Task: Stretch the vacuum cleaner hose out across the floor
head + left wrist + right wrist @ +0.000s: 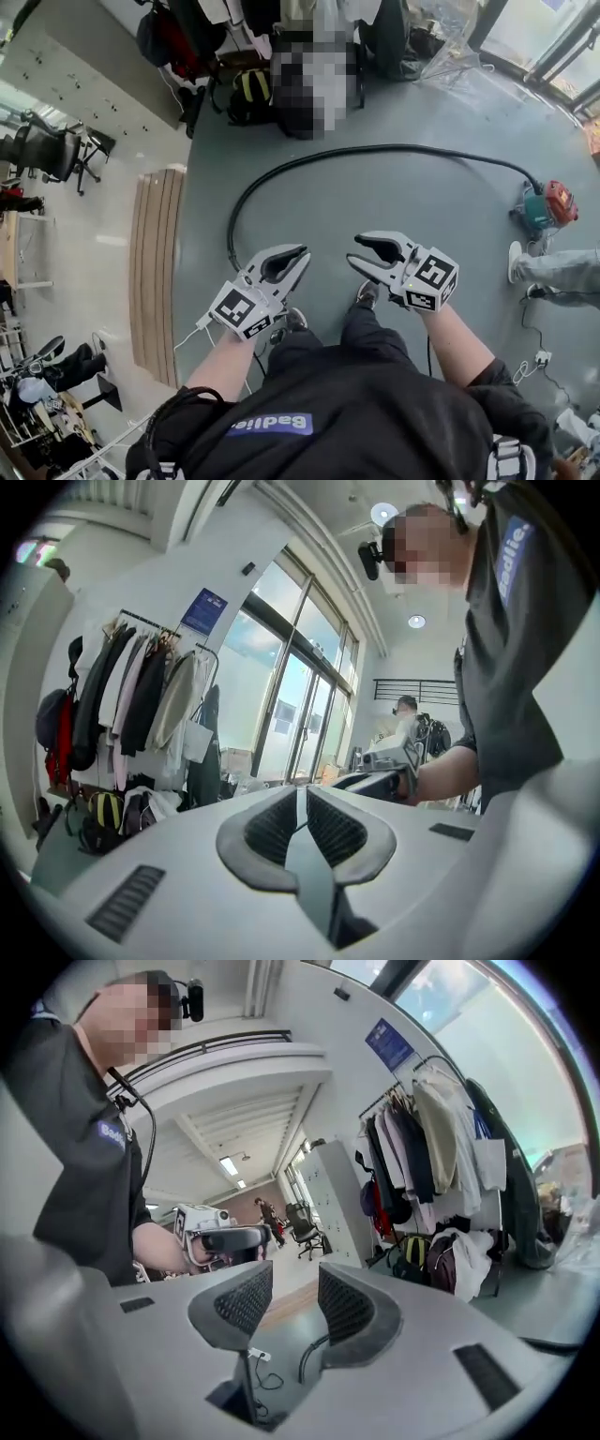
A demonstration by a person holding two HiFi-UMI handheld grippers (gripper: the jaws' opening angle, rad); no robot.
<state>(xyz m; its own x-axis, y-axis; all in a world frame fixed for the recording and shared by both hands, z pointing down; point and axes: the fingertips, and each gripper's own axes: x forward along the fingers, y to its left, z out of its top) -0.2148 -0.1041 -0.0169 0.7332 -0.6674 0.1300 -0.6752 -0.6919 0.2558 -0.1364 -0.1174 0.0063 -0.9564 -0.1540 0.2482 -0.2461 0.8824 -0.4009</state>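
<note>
Nearest in the head view, both tools are held up at waist height over the person's black-sleeved arms and dark shoes. The left gripper (298,258) has its ribbed pads drawn almost together with nothing between them. The right gripper (353,251) stands with its jaws apart and also empty. Just beyond and below the left one, the near end of the long black flexible vacuum hose (375,148) lies on the grey floor (375,202). From there it curls away in a wide arc and comes round to the teal-and-red canister vacuum cleaner (544,206) at the right, so it is looped, not stretched, and neither claw touches it. A pale slatted wooden board (157,272) lies at the left. A bystander's light-trousered legs (562,272) stand close to the canister, and a rack of hanging coats and bags (234,56) fills the far wall. The likely trouble is that a pull on the hose's free end drags the canister along instead of opening the loop, perhaps into those legs. The closed left claw must also part before it can grip. The round hose could slip from a shallow pinch or kink where the bend is tightest.
</note>
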